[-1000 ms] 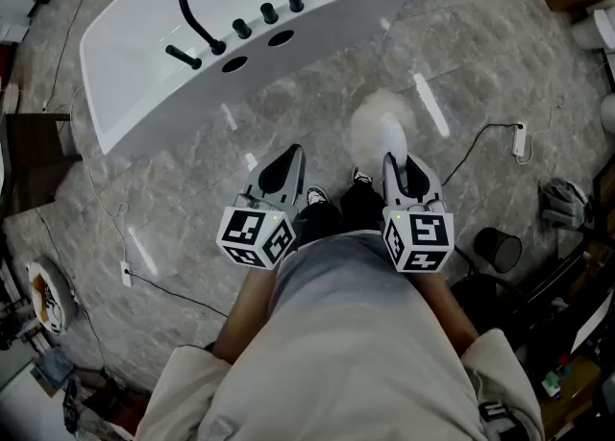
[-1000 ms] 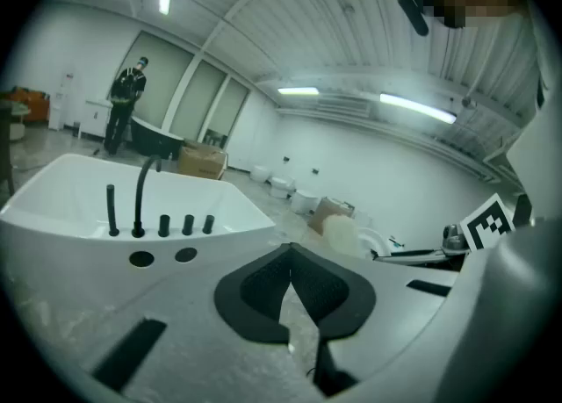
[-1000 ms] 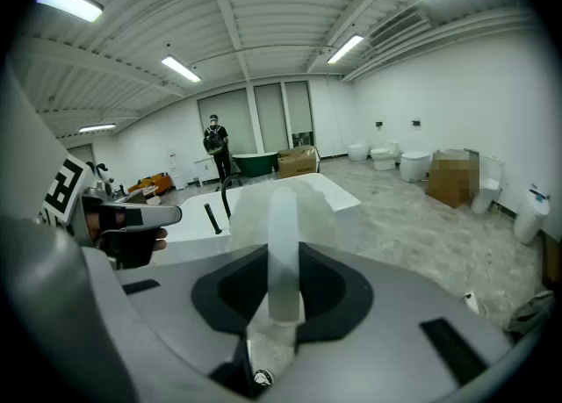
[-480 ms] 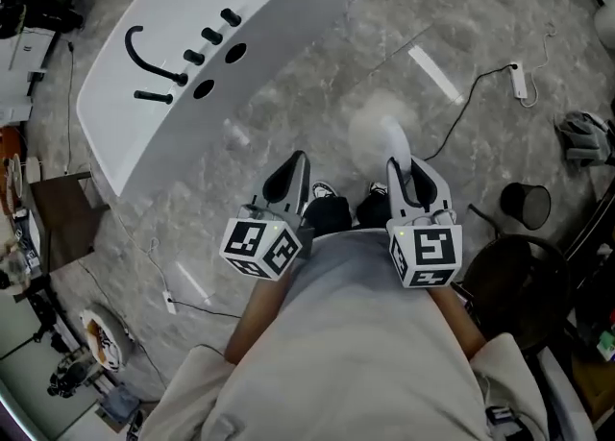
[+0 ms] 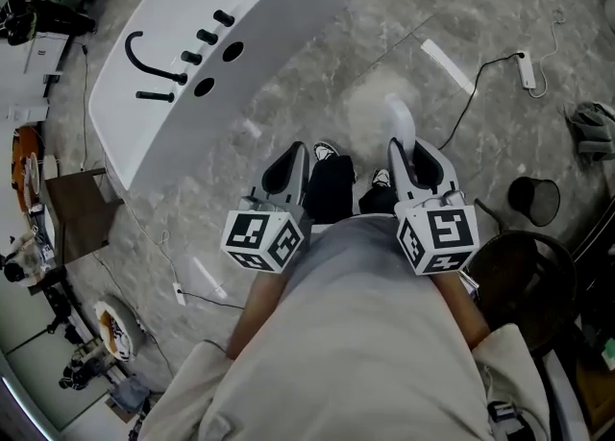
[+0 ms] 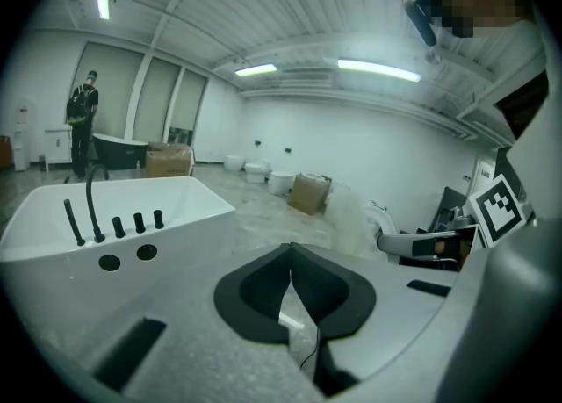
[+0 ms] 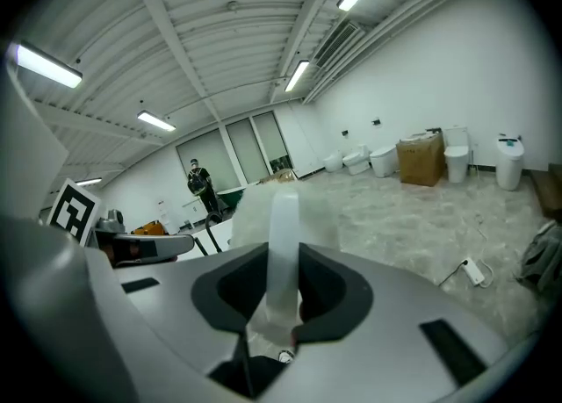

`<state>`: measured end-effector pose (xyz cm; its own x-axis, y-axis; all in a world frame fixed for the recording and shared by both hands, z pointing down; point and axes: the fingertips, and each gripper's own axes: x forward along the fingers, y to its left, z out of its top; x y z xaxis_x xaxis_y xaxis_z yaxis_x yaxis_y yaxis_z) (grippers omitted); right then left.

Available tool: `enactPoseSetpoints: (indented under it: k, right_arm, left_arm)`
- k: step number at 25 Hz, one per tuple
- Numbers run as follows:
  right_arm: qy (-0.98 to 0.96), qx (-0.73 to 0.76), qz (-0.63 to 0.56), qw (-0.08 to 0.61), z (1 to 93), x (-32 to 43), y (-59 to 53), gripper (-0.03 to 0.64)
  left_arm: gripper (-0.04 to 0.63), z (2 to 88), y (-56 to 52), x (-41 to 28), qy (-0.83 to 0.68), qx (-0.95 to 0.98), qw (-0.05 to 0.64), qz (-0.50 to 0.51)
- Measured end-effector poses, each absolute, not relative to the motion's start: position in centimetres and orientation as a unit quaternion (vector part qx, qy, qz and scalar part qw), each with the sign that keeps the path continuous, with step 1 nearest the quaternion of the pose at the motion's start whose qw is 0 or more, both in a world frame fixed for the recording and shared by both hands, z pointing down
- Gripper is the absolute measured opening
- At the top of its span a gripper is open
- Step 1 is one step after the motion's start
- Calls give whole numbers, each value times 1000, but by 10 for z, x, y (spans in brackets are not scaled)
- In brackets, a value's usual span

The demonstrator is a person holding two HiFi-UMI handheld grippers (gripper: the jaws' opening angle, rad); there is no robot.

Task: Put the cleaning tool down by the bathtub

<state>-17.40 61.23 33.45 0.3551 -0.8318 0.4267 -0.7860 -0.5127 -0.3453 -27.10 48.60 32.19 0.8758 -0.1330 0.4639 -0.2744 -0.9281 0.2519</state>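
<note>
The white bathtub (image 5: 252, 9) lies on the grey stone floor at the upper left, with a black faucet (image 5: 146, 53) and knobs on its rim; it also fills the left of the left gripper view (image 6: 53, 239). My right gripper (image 5: 404, 148) is shut on the white handle of the cleaning tool (image 5: 401, 120), whose fluffy pale head hangs over the floor ahead of my feet. In the right gripper view the handle (image 7: 283, 230) stands upright between the pads. My left gripper (image 5: 294, 153) is held beside it, jaws together with nothing between them (image 6: 291, 256).
Cables and a power strip (image 5: 526, 68) run over the floor at the right. A black bin (image 5: 535, 201) and a dark chair (image 5: 519, 281) stand at the right, clutter along the left edge. A person (image 6: 81, 120), cardboard boxes and toilets stand far off.
The head view has swung, so the bathtub now sits further to the upper left. Both grippers stay in front of the body, and the right one still holds the tool.
</note>
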Motion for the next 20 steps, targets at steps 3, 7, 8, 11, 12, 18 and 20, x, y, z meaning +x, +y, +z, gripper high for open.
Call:
enactPoseSetpoints:
  k: [3, 7, 8, 11, 12, 18, 20]
  right_arm:
    - [488, -820, -295, 42, 342, -168, 615, 75]
    - [487, -817, -306, 33, 347, -154, 605, 75]
    - [487, -817, -307, 29, 347, -150, 601, 75]
    - [484, -818, -311, 13, 349, -137, 589, 75]
    - [485, -817, -311, 8, 349, -133, 585, 75]
    - [488, -815, -311, -14, 347, -110, 546, 75]
    - [491, -813, -312, -21, 346, -104, 530, 75]
  left_arm:
    - [9, 329, 490, -270, -110, 954, 154, 234]
    - [9, 337, 481, -260, -107, 952, 163, 237]
    - [9, 339, 476, -255, -106, 952, 166, 236]
    - [9, 343, 461, -242, -108, 950, 178, 234]
    - [9, 343, 456, -238, -109, 949, 181, 233]
    - [9, 350, 430, -214, -84, 945, 196, 247]
    - [9, 353, 420, -206, -78, 944, 201, 252]
